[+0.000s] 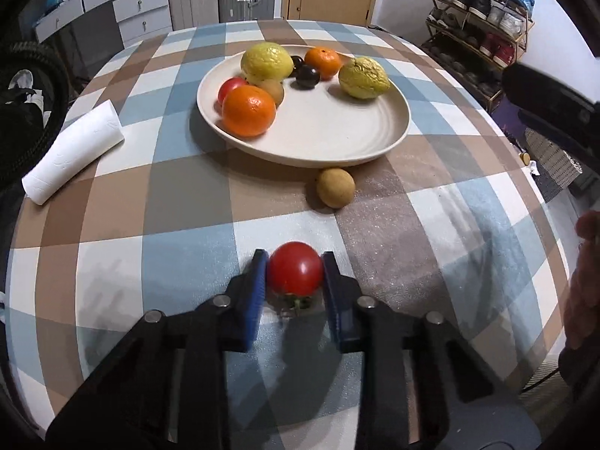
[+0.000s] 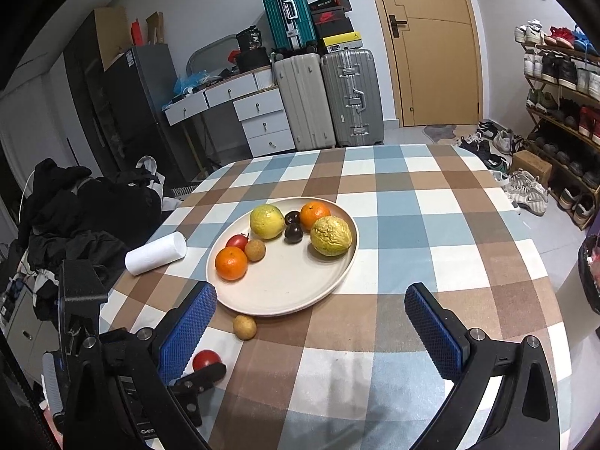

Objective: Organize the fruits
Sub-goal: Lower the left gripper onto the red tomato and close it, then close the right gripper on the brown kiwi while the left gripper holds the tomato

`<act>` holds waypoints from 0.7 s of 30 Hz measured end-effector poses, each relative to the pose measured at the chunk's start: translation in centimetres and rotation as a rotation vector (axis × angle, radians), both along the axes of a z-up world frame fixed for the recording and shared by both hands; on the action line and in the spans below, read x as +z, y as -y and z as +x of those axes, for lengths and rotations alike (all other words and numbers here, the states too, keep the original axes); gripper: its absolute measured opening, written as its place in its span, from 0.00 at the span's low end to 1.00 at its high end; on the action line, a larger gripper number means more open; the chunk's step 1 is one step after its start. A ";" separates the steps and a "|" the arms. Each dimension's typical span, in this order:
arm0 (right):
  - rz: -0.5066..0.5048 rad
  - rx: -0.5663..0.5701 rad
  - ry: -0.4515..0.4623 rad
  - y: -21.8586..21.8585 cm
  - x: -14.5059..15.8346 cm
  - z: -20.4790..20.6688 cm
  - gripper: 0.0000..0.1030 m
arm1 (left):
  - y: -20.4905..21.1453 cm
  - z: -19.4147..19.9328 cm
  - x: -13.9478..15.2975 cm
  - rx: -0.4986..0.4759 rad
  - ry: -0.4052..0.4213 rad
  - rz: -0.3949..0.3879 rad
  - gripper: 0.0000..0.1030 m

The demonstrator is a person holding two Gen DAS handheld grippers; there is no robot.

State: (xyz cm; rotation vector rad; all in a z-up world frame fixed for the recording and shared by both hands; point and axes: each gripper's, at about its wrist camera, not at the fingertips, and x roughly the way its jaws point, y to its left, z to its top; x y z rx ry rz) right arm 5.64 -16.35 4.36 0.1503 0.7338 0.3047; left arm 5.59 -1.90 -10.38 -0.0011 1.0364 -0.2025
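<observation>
Covering the table, checked cloth (image 2: pixel 393 206) (blue, brown, white); suitcases (image 2: pixel 326 101), shoe rack (image 2: pixel 562 112)

Red tomato (image 1: pixel 295 268) on checked cloth, near plate (image 1: pixel 337 142) of fruit

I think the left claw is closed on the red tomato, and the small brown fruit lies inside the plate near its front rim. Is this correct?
Not fully. The left claw is indeed shut on the red tomato, but the small brown fruit lies on the tablecloth, just outside the front rim of the plate. The left wrist view shows this clearly; the right wrist view agrees.
</observation>
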 end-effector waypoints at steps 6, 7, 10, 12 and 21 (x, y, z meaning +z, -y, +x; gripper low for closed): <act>-0.001 0.008 -0.026 -0.1 -0.5 0.2 0.99 | -0.6 -0.5 1.4 -0.004 0.023 -0.047 0.24; 0.007 0.015 -0.034 -0.2 -0.6 0.3 0.99 | -0.8 -0.6 1.8 -0.001 0.030 -0.055 0.24; 0.033 0.040 -0.066 -0.5 -1.2 0.4 0.99 | -1.8 -0.9 3.3 0.021 0.065 -0.072 0.24; 0.055 0.062 -0.098 -0.7 -1.8 0.6 0.99 | -2.3 -1.4 4.6 0.027 0.113 -0.046 0.24; -0.011 0.153 -0.187 -4.0 -4.9 1.4 0.95 | -5.2 -2.8 9.0 0.026 0.200 -0.127 0.24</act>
